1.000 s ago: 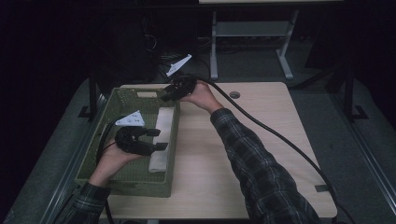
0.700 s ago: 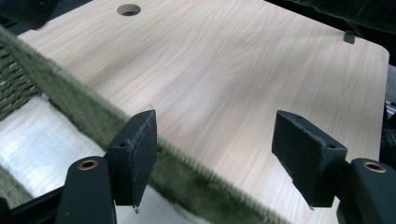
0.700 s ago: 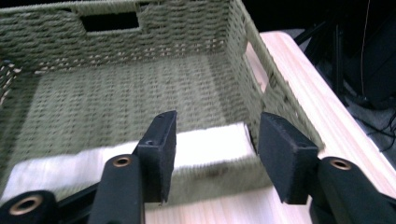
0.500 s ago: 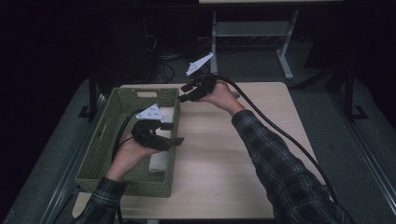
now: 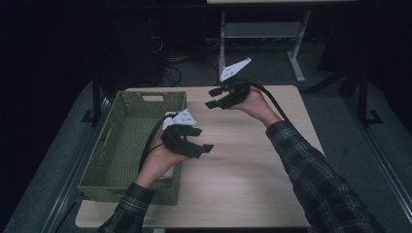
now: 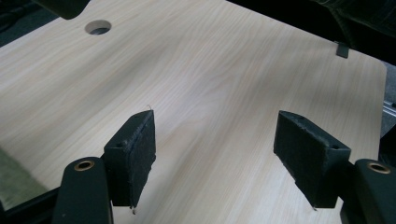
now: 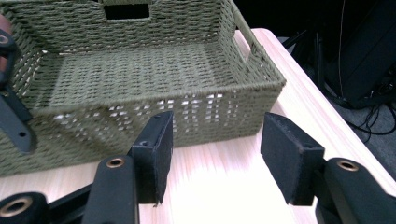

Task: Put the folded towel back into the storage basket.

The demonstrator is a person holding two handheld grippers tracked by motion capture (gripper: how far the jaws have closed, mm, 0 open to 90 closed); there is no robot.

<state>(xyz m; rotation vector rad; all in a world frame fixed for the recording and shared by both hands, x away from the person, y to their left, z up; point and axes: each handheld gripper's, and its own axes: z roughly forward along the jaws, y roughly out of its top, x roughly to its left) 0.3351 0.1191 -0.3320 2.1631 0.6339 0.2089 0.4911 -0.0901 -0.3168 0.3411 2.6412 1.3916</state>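
Observation:
My left gripper [image 5: 201, 140] hovers over the bare wood just right of the green woven basket [image 5: 127, 145], and its wrist still crosses the basket's right rim. In the left gripper view, the left gripper [image 6: 215, 121] is open with only tabletop between its pads. My right gripper [image 5: 212, 97] is held above the table's far middle and points left toward the basket. In its own view the right gripper [image 7: 217, 119] faces the basket's side wall [image 7: 140, 107]. Both pairs of jaws have just been opening, and nothing is between them.
A pale long object [image 5: 168, 121] lies inside the basket along its right wall, mostly hidden by my left hand; it shows white through the weave [image 7: 196, 105]. The wooden table [image 5: 243, 184] has a round hole [image 6: 98, 28]. Cables and desk legs stand beyond the far edge.
Both hands have moved right, away from the basket. The left gripper went from over the basket to over bare wood. The right one left the basket's far corner. Both sets of jaws look slightly wider.

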